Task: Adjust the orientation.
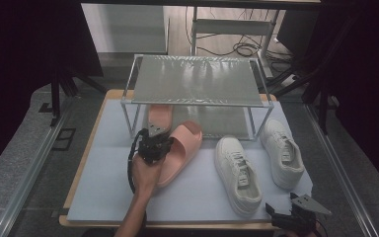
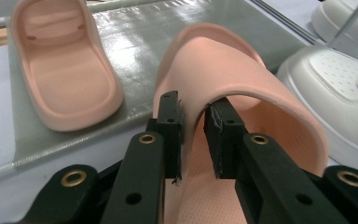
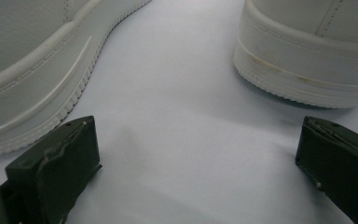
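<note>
- L claw point(image 2: 193, 135): clamped on the strap edge of a pink slide point(image 2: 242, 107), one pad outside the strap, the other under it. In the high view the L claw point(image 1: 153, 143) sits w/ the hand point(image 1: 145, 173) over the slide's left side.
- Held slide point(image 1: 180, 150): left-centre of the surface point(image 1: 103, 197), toe pointing to the far edge, just in front of the rack point(image 1: 195, 79), toe near its lower shelf.
- 2nd pink slide point(image 2: 63, 70): lies flat on the rack's lower shelf point(image 2: 140, 42), left part, apart from the held one.
- R claw point(image 3: 196, 163): pads wide apart, nothing btwn them; near right corner of the surface in the high view point(image 1: 288, 215), close to the sneaker heels.
- 2 white sneakers: one point(image 1: 237, 173) centre-right, other point(image 1: 282, 153) nearer the right edge, side by side, toes toward the rack.
</note>
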A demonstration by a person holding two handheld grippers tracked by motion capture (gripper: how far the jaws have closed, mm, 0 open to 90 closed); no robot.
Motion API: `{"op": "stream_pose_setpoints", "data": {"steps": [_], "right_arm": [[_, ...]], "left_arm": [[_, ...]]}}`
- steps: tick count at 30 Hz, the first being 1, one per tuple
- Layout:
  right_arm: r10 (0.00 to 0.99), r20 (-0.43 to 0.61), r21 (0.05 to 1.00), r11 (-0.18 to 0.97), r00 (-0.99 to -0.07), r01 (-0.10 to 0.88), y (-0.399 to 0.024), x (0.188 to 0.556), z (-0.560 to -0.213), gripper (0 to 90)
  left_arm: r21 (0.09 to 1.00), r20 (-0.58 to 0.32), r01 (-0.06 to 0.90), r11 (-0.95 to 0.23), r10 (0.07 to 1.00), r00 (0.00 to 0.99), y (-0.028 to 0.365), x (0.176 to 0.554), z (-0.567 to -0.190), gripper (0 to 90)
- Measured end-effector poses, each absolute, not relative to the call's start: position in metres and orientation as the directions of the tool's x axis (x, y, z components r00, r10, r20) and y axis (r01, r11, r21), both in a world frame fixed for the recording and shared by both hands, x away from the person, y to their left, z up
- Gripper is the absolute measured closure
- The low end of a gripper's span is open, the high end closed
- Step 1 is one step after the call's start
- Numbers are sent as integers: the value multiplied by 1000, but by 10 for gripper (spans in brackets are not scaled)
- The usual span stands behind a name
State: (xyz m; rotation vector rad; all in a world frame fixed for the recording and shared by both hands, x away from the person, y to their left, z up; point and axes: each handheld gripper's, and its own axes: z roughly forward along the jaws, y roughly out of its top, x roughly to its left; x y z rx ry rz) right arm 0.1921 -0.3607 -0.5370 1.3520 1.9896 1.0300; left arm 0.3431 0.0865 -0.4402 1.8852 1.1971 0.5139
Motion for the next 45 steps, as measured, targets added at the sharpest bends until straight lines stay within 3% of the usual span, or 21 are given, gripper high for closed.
{"op": "stream_pose_setpoints", "data": {"steps": [15, 32, 37, 45], "right_arm": [[930, -2, 817, 214, -368, 535, -361, 192, -537, 0], [929, -2, 818, 214, -370, 534, -361, 192, -537, 0], [929, -2, 818, 215, -370, 534, -361, 192, -537, 0], [929, -2, 818, 214, -369, 534, -361, 192, -537, 0]], "left_arm": [[798, -89, 576, -178, 910, 404, 78, 385, -450, 761], [803, -71, 576, -151, 936, 345, 69, 406, -466, 759], [797, -104, 591, -123, 937, 334, 75, 409, -472, 756], [787, -97, 599, -146, 930, 355, 76, 406, -471, 684]]}}
